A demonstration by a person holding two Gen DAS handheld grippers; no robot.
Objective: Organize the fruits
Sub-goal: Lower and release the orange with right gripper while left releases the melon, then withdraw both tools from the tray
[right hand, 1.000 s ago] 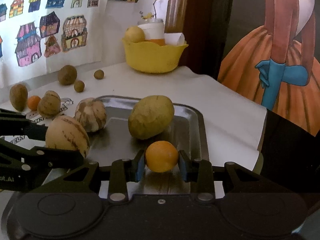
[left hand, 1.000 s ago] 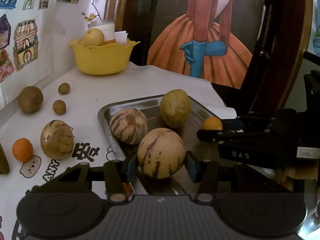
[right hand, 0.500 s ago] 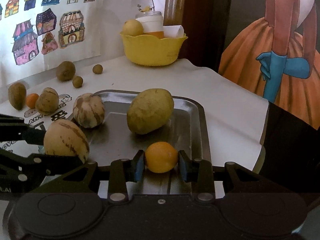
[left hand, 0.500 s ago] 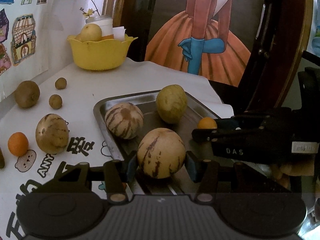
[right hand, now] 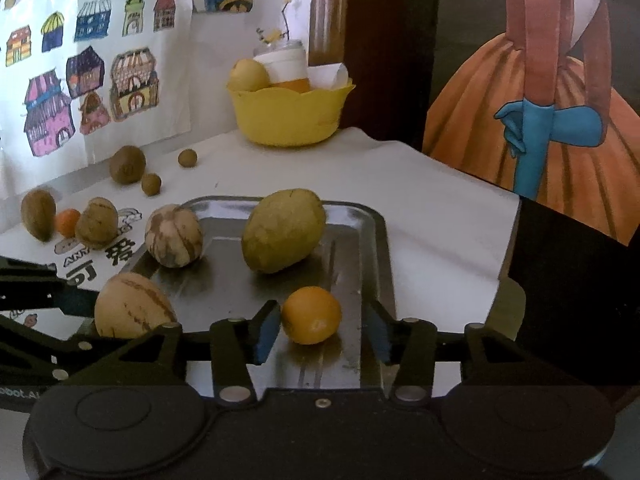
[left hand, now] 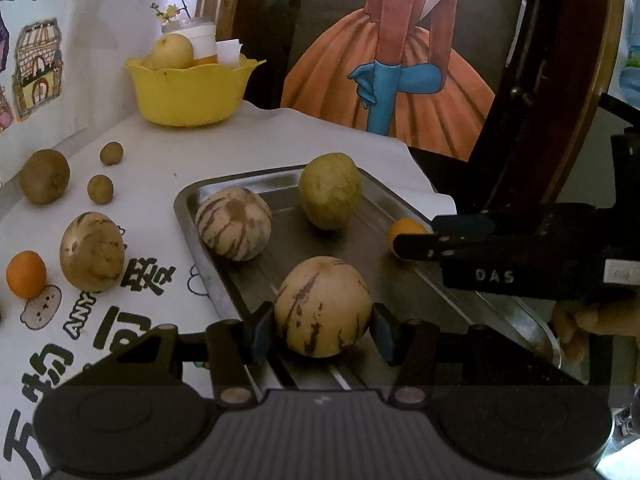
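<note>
A tan striped melon [left hand: 322, 306] sits on the near end of the steel tray [left hand: 400, 204], and my left gripper [left hand: 322, 334] is shut on it, a blue pad against each side. In the right wrist view a small orange [right hand: 312, 320] lies on the tray [right hand: 360, 240] between the jaws of my right gripper [right hand: 322, 332]. Those jaws are opening and both pads stand clear of the orange. Another striped melon [left hand: 234, 224] and a yellow-green oval fruit [left hand: 330, 190] rest farther back on the tray.
Left of the tray on the white cloth lie an orange [left hand: 26, 274], a brownish melon [left hand: 92, 256], a kiwi [left hand: 44, 176] and two small brown fruits [left hand: 100, 188]. A yellow bowl [left hand: 192, 88] holding fruit and a jar stands at the back. The table edge runs just right of the tray.
My right gripper's jaws have parted from the orange, which now lies free on the tray. The left gripper still holds the striped melon in the same place.
</note>
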